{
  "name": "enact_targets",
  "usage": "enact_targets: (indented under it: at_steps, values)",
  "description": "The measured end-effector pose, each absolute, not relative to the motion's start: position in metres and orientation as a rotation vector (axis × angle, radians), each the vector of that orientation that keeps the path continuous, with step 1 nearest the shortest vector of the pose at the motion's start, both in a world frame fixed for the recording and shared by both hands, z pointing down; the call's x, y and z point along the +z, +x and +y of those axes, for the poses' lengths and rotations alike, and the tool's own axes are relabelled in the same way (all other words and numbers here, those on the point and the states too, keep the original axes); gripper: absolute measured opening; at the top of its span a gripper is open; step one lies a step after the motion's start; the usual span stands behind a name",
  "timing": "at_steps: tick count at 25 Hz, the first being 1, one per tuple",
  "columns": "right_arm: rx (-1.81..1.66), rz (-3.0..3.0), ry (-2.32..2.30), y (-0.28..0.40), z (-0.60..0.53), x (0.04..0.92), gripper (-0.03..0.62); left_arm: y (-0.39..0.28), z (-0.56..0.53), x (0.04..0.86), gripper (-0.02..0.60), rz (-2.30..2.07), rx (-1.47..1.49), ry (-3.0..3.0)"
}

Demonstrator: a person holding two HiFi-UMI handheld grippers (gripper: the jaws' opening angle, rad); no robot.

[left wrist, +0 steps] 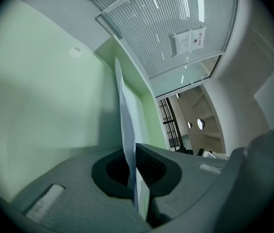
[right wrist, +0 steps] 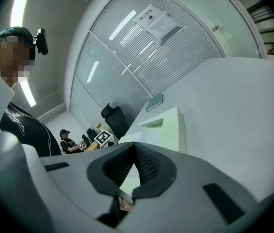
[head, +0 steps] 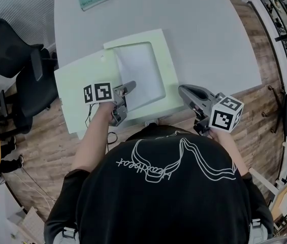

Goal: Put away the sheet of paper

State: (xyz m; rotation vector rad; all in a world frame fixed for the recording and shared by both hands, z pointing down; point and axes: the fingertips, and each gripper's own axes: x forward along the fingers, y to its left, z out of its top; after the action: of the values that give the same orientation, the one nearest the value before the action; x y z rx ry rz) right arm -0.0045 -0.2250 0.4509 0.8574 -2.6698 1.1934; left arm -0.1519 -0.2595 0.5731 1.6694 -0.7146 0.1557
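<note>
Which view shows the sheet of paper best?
The head view: the sheet of paper shows its broad face over the green folder, near edge in the left tool. The left gripper view has it edge-on, pinched between the jaws. The right gripper view shows the folder; no sheet can be made out.

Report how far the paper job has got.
Done: the green box lies open on the table. In hand: the left gripper is shut on the near edge of the sheet of paper, which slopes into the box. Left: let go, close the lid. The right gripper is shut, empty.
</note>
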Motion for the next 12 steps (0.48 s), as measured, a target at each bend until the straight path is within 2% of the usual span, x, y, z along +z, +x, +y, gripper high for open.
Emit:
enact_targets:
  at_steps: [6,7,8,12]
  values:
    - [1.201,-2.672,0.837,-0.006,-0.22,0.453,0.009,-0.162,-0.258,0.574,0.017,-0.791,0.209,1.688]
    - [1.203,-2.67,0.835,-0.006,-0.219,0.454,0.009,-0.165,-0.258,0.573,0.041,-0.809,0.215,1.691]
    - [1.206,-2.669,0.833,-0.006,-0.218,0.454,0.009,-0.167,-0.258,0.572,0.097,-0.825,0.215,1.692]
    - [1.224,-2.674,0.815,-0.005,-0.218,0.457,0.009,-0.171,-0.258,0.569,0.188,-0.874,0.208,1.684]
